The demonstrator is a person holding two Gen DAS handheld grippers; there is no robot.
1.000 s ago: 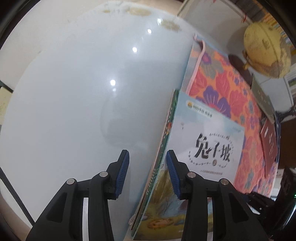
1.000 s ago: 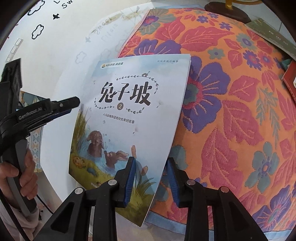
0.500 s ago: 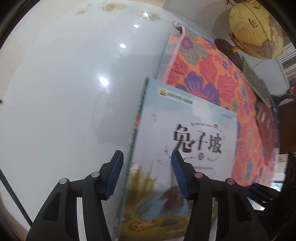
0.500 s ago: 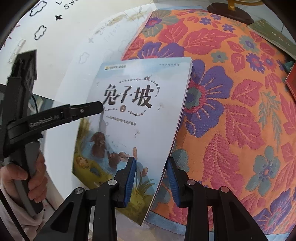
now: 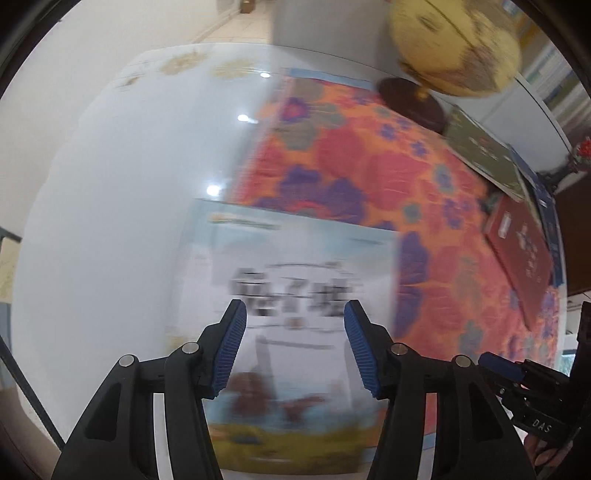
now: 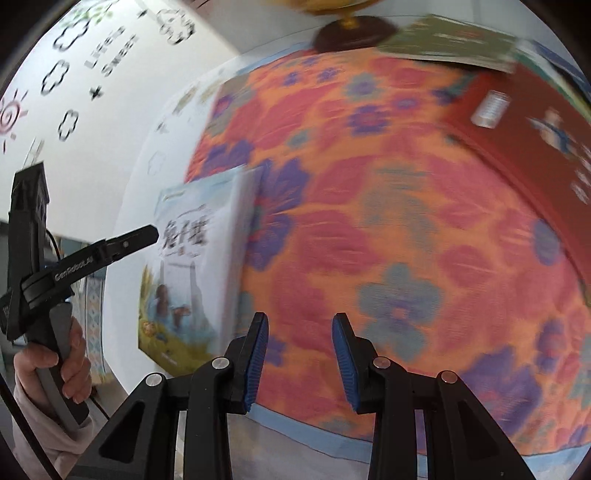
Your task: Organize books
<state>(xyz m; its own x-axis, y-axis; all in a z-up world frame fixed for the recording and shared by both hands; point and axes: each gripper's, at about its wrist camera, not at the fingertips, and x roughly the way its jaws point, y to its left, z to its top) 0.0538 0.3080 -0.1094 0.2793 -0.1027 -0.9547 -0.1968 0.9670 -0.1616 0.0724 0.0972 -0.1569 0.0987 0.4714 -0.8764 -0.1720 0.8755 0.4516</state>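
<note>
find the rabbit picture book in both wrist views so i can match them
Left wrist: rabbit picture book lies low centre, under the left gripper.
Right wrist: rabbit picture book lies at left, beside the floral cloth.
Shared landmark: the globe's dark base.

Home study: globe (image 5: 454, 44), books, floral cloth (image 6: 369, 221).

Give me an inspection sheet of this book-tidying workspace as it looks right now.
Surface: white table, floral cloth over part of it.
Job's things: picture book at the cloth's edge; green book, red book further back.
Clutter: globe on its stand.
Grippers: left claw has just been opening, pads clear of the picture book; right claw open, empty.
Cables: thin dark wire beside the left handle.
Surroundings: wall with cloud decals.
</note>
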